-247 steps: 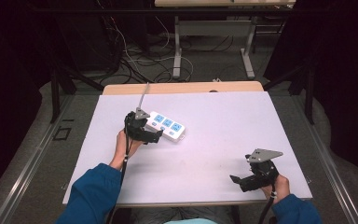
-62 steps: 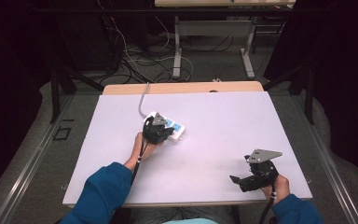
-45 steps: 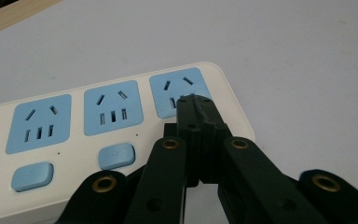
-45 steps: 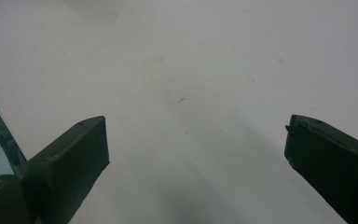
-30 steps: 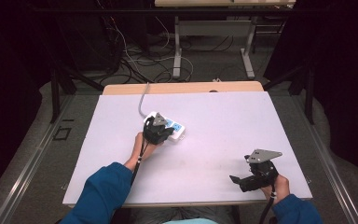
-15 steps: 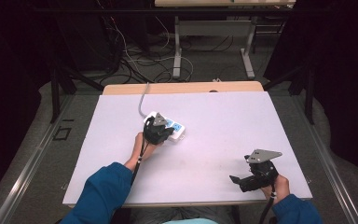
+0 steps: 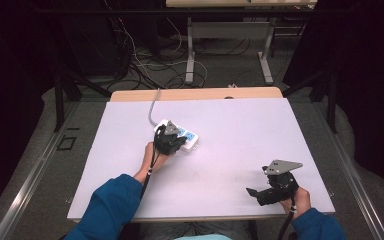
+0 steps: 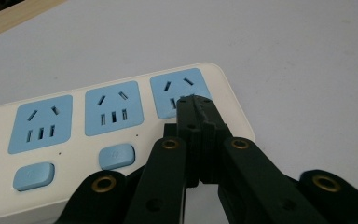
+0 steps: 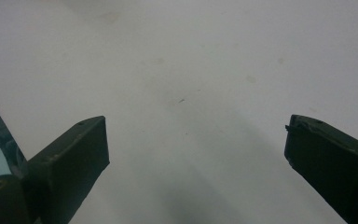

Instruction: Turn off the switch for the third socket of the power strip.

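A white power strip (image 7: 186, 136) with blue sockets lies left of centre on the white table, its grey cable (image 7: 153, 106) running toward the far edge. In the left gripper view the power strip (image 8: 98, 126) shows three blue sockets and blue switch buttons (image 8: 116, 157). My left gripper (image 8: 195, 106) is shut, jaws pressed together with nothing between them, tips over the rightmost socket (image 8: 179, 93). From above, the left gripper (image 7: 172, 144) rests on the strip's near end. My right gripper (image 7: 256, 193) sits near the table's front right, open; its spread jaws (image 9: 196, 154) hang over bare table.
The white table top (image 7: 240, 130) has a wooden strip (image 7: 195, 94) along its far edge. Behind the table, cables (image 7: 145, 65) lie on the floor beside metal desk legs (image 7: 190, 55). A dark rail (image 7: 35, 175) runs along the left side.
Over eight seconds my left gripper has slid right along the power strip and now covers its near end. In the last second nothing has visibly moved; the right gripper stayed put.
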A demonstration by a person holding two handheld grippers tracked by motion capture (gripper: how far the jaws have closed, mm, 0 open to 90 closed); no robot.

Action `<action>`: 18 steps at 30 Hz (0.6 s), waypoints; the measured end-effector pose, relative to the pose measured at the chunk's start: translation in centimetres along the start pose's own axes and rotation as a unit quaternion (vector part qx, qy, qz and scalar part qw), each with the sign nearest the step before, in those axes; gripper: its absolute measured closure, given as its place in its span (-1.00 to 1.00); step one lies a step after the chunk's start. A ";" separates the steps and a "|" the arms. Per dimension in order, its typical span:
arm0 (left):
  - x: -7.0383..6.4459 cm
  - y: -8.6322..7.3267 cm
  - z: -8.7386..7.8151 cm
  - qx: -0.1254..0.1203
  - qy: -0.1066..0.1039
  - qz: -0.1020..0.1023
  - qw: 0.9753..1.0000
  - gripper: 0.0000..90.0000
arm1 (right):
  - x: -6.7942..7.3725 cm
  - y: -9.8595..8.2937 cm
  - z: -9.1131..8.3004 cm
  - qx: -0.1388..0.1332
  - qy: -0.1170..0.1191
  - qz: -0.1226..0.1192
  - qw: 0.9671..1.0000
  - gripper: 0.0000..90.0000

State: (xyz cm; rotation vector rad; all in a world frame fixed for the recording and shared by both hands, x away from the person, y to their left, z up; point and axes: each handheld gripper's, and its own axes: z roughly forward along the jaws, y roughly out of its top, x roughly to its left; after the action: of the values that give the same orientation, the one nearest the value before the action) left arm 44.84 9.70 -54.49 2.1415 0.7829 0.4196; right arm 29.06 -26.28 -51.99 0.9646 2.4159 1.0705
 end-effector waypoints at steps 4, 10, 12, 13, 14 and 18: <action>-0.1 0.1 -0.2 -0.008 0.006 -0.004 1.000 1.00 | 0.0 0.0 0.1 -0.002 -0.002 0.001 1.000 -0.87; -0.2 0.1 -0.3 -0.001 0.005 -0.005 1.000 0.99 | -0.1 0.0 0.2 -0.006 0.000 -0.007 1.000 -0.87; -0.2 0.2 -0.3 -0.004 0.007 -0.004 1.000 0.94 | 0.0 0.0 0.1 -0.003 -0.002 0.001 1.000 -0.87; -0.1 0.2 -0.3 -0.003 0.007 -0.004 1.000 0.94 | 0.0 0.0 0.1 -0.003 -0.002 0.001 1.000 -0.87; -0.1 0.2 -0.3 -0.002 0.008 -0.003 1.000 0.93 | 0.0 0.0 0.1 -0.004 0.000 -0.003 1.000 -0.87; -0.1 0.2 -0.4 -0.007 0.004 -0.003 1.000 0.81 | 0.0 0.0 0.0 -0.002 0.002 -0.004 1.000 -0.87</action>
State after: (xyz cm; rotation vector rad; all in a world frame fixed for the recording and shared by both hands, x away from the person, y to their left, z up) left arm 44.68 9.77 -54.08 2.1257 0.7892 0.4303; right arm 29.12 -26.27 -51.99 0.9526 2.4174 1.0745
